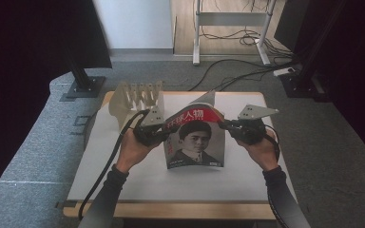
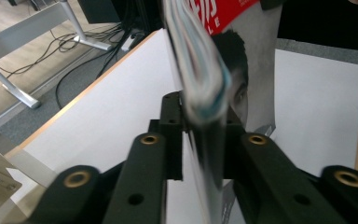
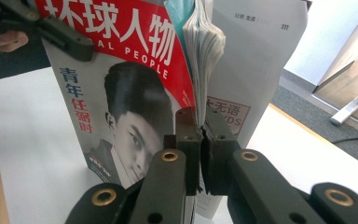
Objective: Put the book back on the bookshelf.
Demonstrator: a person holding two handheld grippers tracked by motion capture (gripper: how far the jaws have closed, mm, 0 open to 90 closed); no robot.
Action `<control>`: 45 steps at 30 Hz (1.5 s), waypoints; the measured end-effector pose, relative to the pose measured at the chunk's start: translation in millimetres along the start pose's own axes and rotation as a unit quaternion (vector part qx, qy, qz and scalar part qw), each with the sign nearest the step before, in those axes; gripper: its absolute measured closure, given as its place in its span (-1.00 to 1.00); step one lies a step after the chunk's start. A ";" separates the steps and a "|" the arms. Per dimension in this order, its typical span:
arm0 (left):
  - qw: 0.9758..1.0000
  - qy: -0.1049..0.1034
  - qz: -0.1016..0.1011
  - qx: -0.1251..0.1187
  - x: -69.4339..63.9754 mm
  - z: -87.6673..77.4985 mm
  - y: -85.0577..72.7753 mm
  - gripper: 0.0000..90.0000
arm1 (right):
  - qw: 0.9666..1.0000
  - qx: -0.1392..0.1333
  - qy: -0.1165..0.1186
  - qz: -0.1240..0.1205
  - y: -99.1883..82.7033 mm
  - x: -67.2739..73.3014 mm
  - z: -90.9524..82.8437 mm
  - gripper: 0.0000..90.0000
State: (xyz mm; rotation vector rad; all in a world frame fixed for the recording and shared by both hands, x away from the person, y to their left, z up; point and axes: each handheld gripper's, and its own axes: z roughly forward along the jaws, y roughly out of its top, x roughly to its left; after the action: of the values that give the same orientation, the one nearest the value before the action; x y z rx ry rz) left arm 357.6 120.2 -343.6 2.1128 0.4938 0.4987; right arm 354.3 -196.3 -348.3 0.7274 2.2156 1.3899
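A magazine (image 1: pixel 195 142) with a red masthead and a portrait on its cover stands upright over the middle of the white table (image 1: pixel 180 185), its bottom edge at the surface. My left gripper (image 1: pixel 158 132) is shut on the magazine's left edge and my right gripper (image 1: pixel 227 126) on its right edge, both near the top. In the left gripper view the jaws (image 2: pixel 203 128) pinch the bundle of pages (image 2: pixel 205 70). The right gripper (image 3: pixel 199 128) likewise clamps the magazine's (image 3: pixel 121 93) pages, with the left gripper (image 3: pixel 51 32) seen beyond at the cover's top corner.
A pale wooden slotted rack (image 1: pixel 138 97) stands at the table's back left, just behind my left hand. Beyond the table are black stand bases (image 1: pixel 83 85), a white desk frame (image 1: pixel 197 42) and cables on the floor (image 1: pixel 237 71).
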 end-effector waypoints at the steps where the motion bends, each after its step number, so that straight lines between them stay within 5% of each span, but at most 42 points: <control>1: 1.000 0.002 -0.001 0.001 0.2 0.7 0.4 0.82 | 1.000 0.001 0.000 -0.001 -0.1 0.1 0.0 0.90; 10: 1.000 -0.011 -0.018 -0.011 8.7 1.6 -3.2 0.93 | 1.000 0.011 -0.007 0.011 -8.8 -6.8 -1.2 0.72; 30: 0.999 -0.001 -0.052 -0.008 26.7 -21.8 -14.8 0.93 | 0.996 0.073 -0.040 0.031 -69.5 -17.4 17.1 -0.38; 38: 0.998 0.011 -0.063 -0.007 32.8 -37.2 -19.6 0.93 | 0.994 0.084 -0.041 0.056 -97.9 -14.5 25.3 -0.61; 45: 0.997 0.026 -0.074 -0.006 37.2 -53.2 -24.5 0.93 | 0.992 0.101 -0.046 0.051 -119.0 -12.6 30.6 -0.70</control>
State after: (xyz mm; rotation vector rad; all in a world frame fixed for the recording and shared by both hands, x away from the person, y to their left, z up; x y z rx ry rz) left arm 357.3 188.1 -329.7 2.0368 0.6704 0.4708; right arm 357.9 -226.3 -468.1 0.9682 2.2955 1.1628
